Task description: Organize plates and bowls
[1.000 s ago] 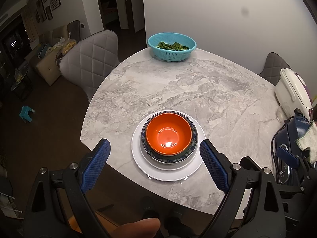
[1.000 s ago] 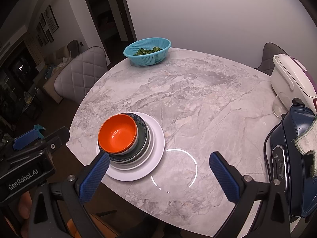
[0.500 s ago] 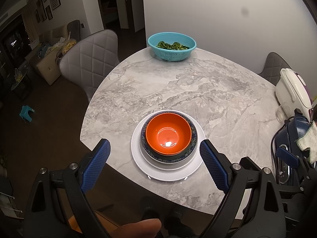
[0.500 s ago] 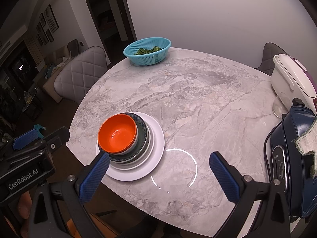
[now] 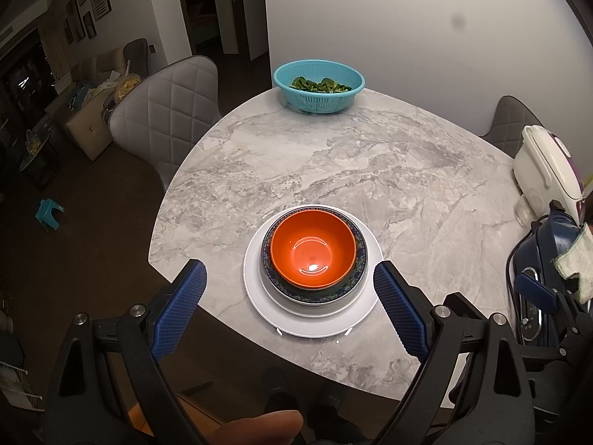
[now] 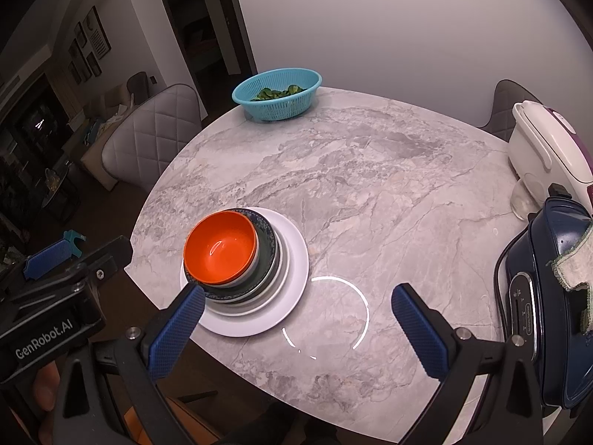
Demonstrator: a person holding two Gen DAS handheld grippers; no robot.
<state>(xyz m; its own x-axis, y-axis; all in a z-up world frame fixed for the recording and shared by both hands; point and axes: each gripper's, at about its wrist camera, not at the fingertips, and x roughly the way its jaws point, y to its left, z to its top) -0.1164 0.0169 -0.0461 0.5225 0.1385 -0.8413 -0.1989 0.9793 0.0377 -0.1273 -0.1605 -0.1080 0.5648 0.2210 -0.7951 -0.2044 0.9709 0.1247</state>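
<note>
Both pairs of jaws stand wide apart and hold nothing; the left gripper (image 5: 289, 311) hangs above the near table edge with the stacked dishes framed between its blue fingers (image 5: 179, 313), while the right gripper (image 6: 296, 328) hovers just to the right of that stack, over bare marble where a ring of light is reflected; neither touches a dish. The stack sits near the front rim of the marble table (image 5: 370, 170): a large white plate (image 5: 315, 328) at the bottom, a dark blue patterned bowl (image 5: 350, 283) on it, and an orange bowl (image 5: 311, 250) nested upright on top; from the right wrist view further thin rims show between the white plate (image 6: 292, 282) and the orange bowl (image 6: 220, 248). To the right stand a navy appliance (image 6: 545, 289) with a cloth (image 6: 576, 263) draped on it and, behind it, a white cooker (image 6: 545, 155); at the far edge rests a teal colander (image 5: 318, 87) holding green leaves; a grey quilted chair (image 5: 163, 122) stands at the table's left.
</note>
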